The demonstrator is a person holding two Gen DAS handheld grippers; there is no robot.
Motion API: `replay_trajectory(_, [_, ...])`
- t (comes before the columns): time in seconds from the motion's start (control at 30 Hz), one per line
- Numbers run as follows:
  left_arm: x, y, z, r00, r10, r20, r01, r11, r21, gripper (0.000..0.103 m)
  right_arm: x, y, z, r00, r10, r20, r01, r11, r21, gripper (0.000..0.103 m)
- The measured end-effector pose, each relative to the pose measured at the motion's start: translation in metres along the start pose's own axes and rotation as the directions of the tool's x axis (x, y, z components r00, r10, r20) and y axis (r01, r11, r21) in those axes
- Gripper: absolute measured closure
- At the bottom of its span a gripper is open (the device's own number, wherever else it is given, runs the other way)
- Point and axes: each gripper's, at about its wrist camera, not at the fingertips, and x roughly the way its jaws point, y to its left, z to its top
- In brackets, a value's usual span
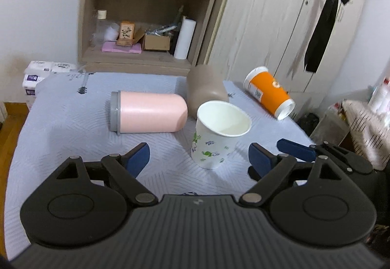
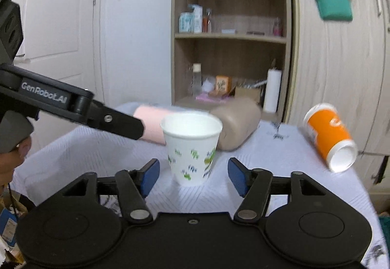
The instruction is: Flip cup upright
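Floral paper cup (image 2: 191, 151) stood upright on quilted counter (image 2: 304, 186); right hand-held gripper (image 2: 193, 175) spread wide around it, ungrasped; left hand-held gripper (image 1: 198, 159) likewise released; a careless withdrawal could topple it.

Soft, even indoor light, fairly bright, without glare. Faint shadows fall beneath the white floral paper cup (image 1: 220, 134) on the pale quilted counter (image 1: 73, 123). Fisheye bending curves the wardrobe toward 3 o'clock. In the right wrist view, motion blur smears the orange paper cup (image 2: 327, 136) and the shelves.

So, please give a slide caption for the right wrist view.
Open right gripper facing upright paper cup; three cups lie behind.
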Motion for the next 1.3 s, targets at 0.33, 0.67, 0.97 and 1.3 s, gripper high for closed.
replay_trajectory(0.33, [-0.056, -0.023, -0.004, 0.976, 0.209, 0.054, -0.213, 0.975, 0.069, 0.01, -0.058, 0.008, 0.028, 0.997, -0.042, 0.061, 0.042, 0.999, 0.011, 0.035])
replay_trajectory(0.67, [-0.091, -0.033, -0.019, 0.953, 0.292, 0.078, -0.296, 0.955, 0.035, 0.009, -0.107, 0.025, 0.039, 0.991, -0.072, 0.11, 0.067, 0.997, 0.044, 0.024])
replay_trajectory(0.97, [-0.111, -0.056, -0.031, 0.932, 0.344, 0.117, -0.353, 0.933, 0.067, 0.0, -0.125, 0.039, 0.044, 0.983, -0.164, 0.084, 0.157, 0.984, 0.087, 0.0])
replay_trajectory(1.3, [-0.115, -0.055, -0.036, 0.921, 0.383, 0.067, -0.387, 0.921, 0.049, 0.0, -0.125, 0.025, 0.041, 0.964, -0.265, -0.025, 0.266, 0.955, 0.135, 0.0])
